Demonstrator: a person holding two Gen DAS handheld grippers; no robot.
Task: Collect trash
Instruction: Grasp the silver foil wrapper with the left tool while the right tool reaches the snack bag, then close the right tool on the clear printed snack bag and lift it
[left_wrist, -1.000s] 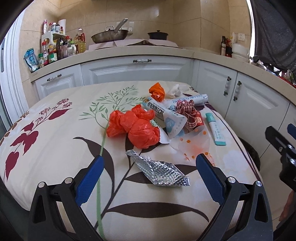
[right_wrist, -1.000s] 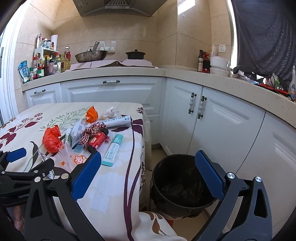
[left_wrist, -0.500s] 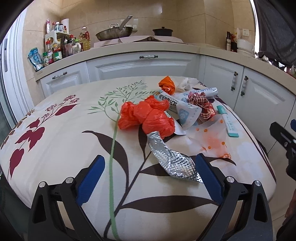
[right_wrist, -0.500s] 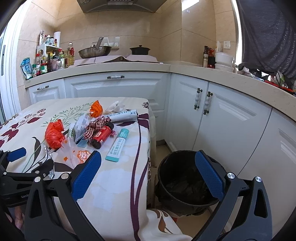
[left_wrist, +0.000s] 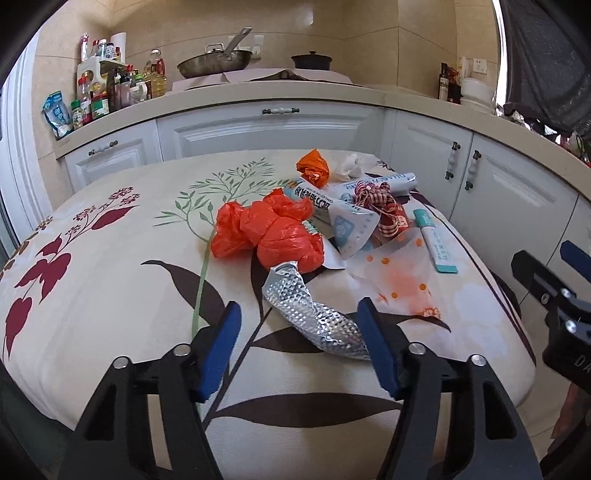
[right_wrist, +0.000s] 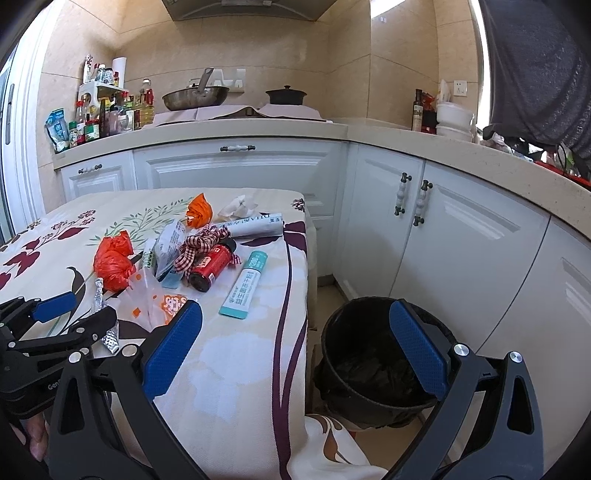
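Note:
A crumpled silver foil wrapper (left_wrist: 314, 314) lies on the tablecloth between the blue pads of my left gripper (left_wrist: 301, 341), which is open around its near end; the right pad touches or nearly touches it. Behind it lie an orange plastic bag (left_wrist: 269, 230), a checked ribbon (left_wrist: 376, 205), a teal tube (left_wrist: 436, 245) and a clear dotted wrapper (left_wrist: 399, 273). My right gripper (right_wrist: 295, 347) is open and empty, above the table's right edge and a black bin (right_wrist: 373, 365) on the floor. The left gripper (right_wrist: 70, 314) shows in the right wrist view.
The table (left_wrist: 92, 295) has a floral cloth. More trash sits on it: a small orange bag (left_wrist: 314, 168), tissue (left_wrist: 351, 166), a rolled white tube (right_wrist: 255, 225), a red jar (right_wrist: 212, 264). White cabinets (right_wrist: 443, 229) stand close behind and right.
My left gripper has moved forward over the table and narrowed its jaws, so the foil wrapper now lies between the pads. The right gripper has barely moved.

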